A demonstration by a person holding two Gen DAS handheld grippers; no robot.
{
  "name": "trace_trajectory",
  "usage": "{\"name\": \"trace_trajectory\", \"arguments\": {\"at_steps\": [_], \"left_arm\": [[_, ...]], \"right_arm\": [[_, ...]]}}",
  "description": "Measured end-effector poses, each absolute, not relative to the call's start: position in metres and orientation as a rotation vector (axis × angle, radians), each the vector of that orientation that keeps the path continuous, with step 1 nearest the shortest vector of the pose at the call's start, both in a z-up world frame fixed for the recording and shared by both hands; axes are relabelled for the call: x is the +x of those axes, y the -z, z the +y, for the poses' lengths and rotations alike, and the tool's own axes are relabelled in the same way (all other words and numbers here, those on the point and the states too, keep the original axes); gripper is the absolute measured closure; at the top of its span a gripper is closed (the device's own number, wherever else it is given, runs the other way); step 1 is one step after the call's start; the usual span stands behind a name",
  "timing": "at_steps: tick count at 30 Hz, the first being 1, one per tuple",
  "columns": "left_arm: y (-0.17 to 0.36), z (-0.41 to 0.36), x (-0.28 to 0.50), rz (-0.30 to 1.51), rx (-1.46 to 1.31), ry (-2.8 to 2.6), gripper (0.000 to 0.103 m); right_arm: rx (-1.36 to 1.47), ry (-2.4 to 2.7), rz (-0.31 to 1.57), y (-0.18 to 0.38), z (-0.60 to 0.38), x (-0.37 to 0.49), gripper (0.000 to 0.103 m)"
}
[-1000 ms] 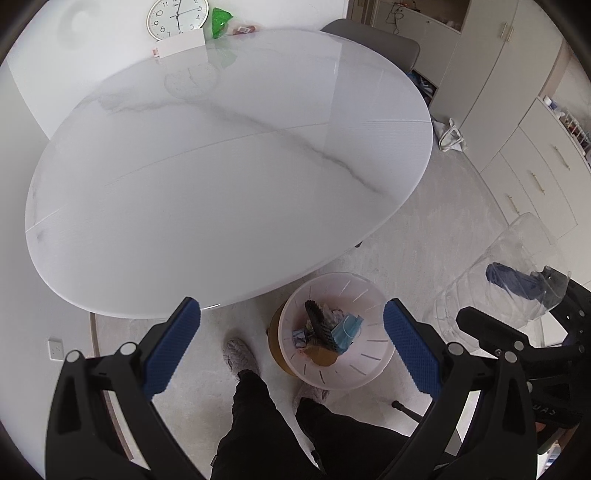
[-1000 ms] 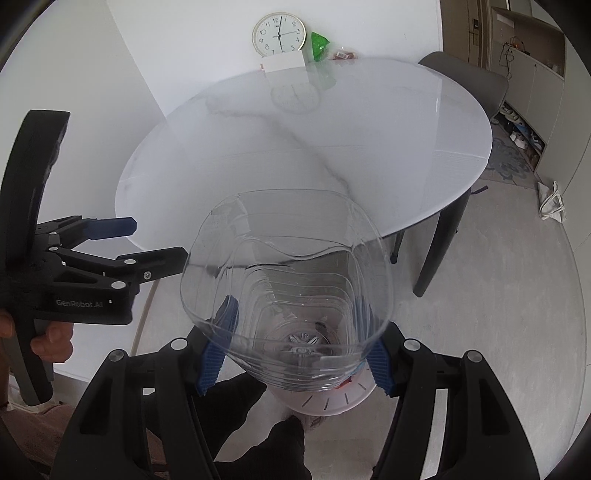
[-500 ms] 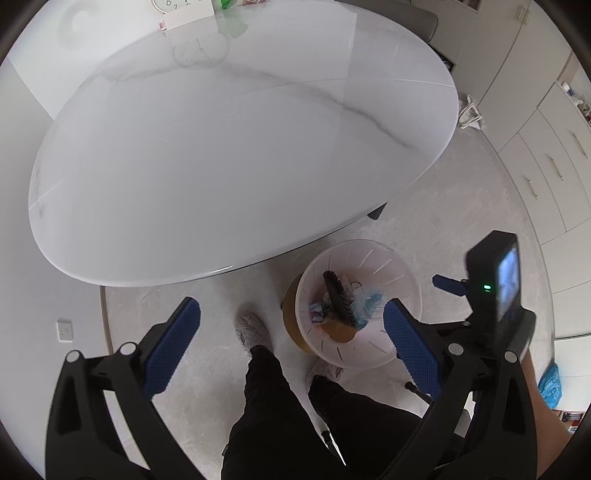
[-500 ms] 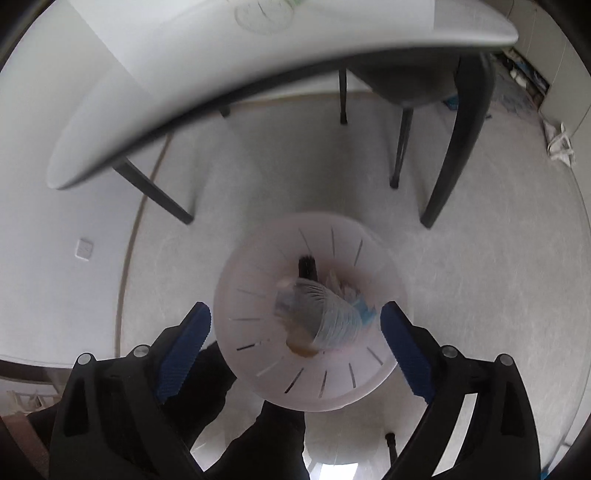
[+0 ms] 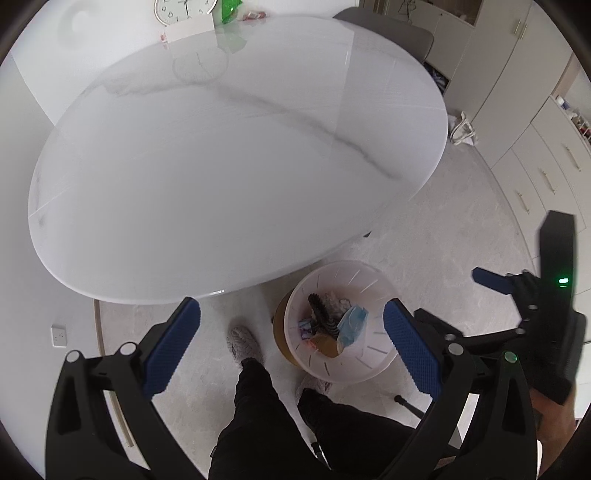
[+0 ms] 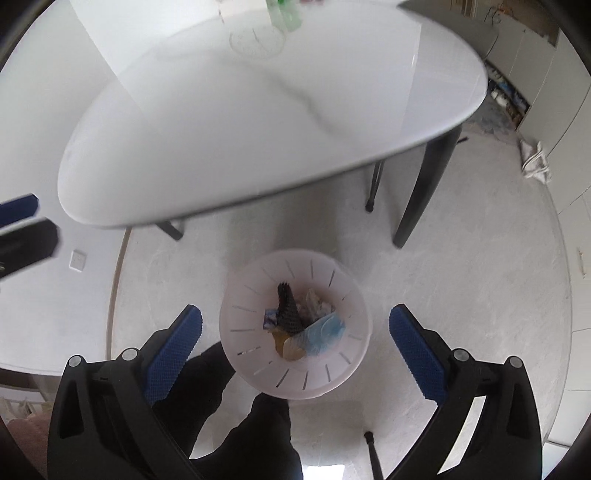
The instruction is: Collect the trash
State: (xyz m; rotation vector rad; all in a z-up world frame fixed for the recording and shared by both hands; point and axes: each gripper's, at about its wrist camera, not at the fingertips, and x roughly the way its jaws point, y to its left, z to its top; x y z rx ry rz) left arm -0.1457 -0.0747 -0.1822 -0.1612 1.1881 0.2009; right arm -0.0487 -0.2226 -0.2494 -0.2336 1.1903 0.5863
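Observation:
A white slotted waste bin (image 5: 328,369) (image 6: 255,354) stands on the floor by the near edge of the table. It holds trash: a black comb (image 5: 323,314) (image 6: 290,314), a blue face mask (image 5: 352,323) (image 6: 325,334), a clear plastic cup (image 6: 314,301) and small wrappers. My left gripper (image 5: 291,343) is open and empty, above the bin and the person's legs. My right gripper (image 6: 295,345) is open and empty, directly over the bin; it also shows at the right edge of the left wrist view (image 5: 517,291).
A white marble oval table (image 5: 236,147) (image 6: 258,110) fills the upper view, with a clock (image 5: 184,9), a green bag (image 5: 229,9) and a small red item at its far edge. Dark table legs (image 6: 424,192) stand behind the bin. Cabinets (image 5: 535,129) line the right wall. The person's legs (image 5: 280,417) are beside the bin.
A second ago my right gripper held a clear plastic cup; it opened over the bin and the cup now lies inside. Both grippers have since lifted slightly.

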Motion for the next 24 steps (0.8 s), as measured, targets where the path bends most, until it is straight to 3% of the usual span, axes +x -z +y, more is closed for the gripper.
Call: {"name": "trace_trajectory", "arguments": {"at_steps": [13, 24], "left_arm": [[0.069, -0.047, -0.148, 0.931, -0.177, -0.293, 0.008], [0.029, -0.019, -0.138, 0.874, -0.166, -0.418, 0.008]], "right_arm": [[-0.165, -0.596, 0.918, 0.098, -0.223, -0.031, 0.002], [-0.185, -0.607, 0.795, 0.05, -0.193, -0.023, 0.002]]}}
